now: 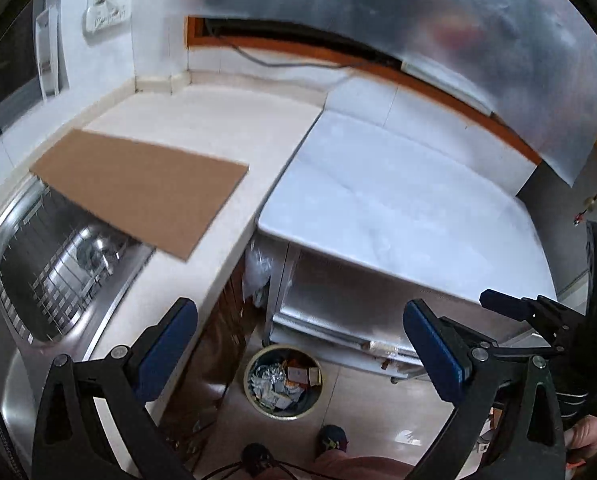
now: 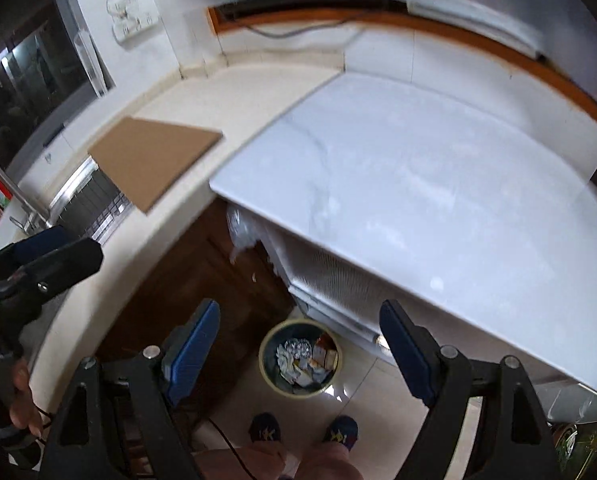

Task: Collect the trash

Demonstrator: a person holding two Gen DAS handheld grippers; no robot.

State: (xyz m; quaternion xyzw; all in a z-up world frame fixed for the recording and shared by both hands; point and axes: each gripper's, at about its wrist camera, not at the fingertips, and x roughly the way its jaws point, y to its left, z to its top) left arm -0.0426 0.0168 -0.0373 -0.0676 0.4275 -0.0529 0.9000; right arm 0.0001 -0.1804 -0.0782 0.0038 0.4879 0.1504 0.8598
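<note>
Left gripper: my left gripper (image 1: 298, 344) has its blue-padded jaws spread wide, holding nothing
Right gripper: my right gripper (image 2: 298, 344) is just as wide open and empty
Trash: crumpled foil and paper scraps already lie inside the round yellow-rimmed waste bin (image 1: 283, 382) on the tiled floor, below and between the fingers in both views, well apart from them
Surfaces: I see no loose trash on the white marble-look tabletop (image 2: 438, 184) at right; only a flat brown cardboard sheet (image 1: 138, 196) lies far left, overhanging the steel sink (image 1: 58, 272)
Risk: both views are blurred, so I may miss a small scrap; nudging the cardboard could tip it into the sink
Progress: I judge collection nearly done
</note>
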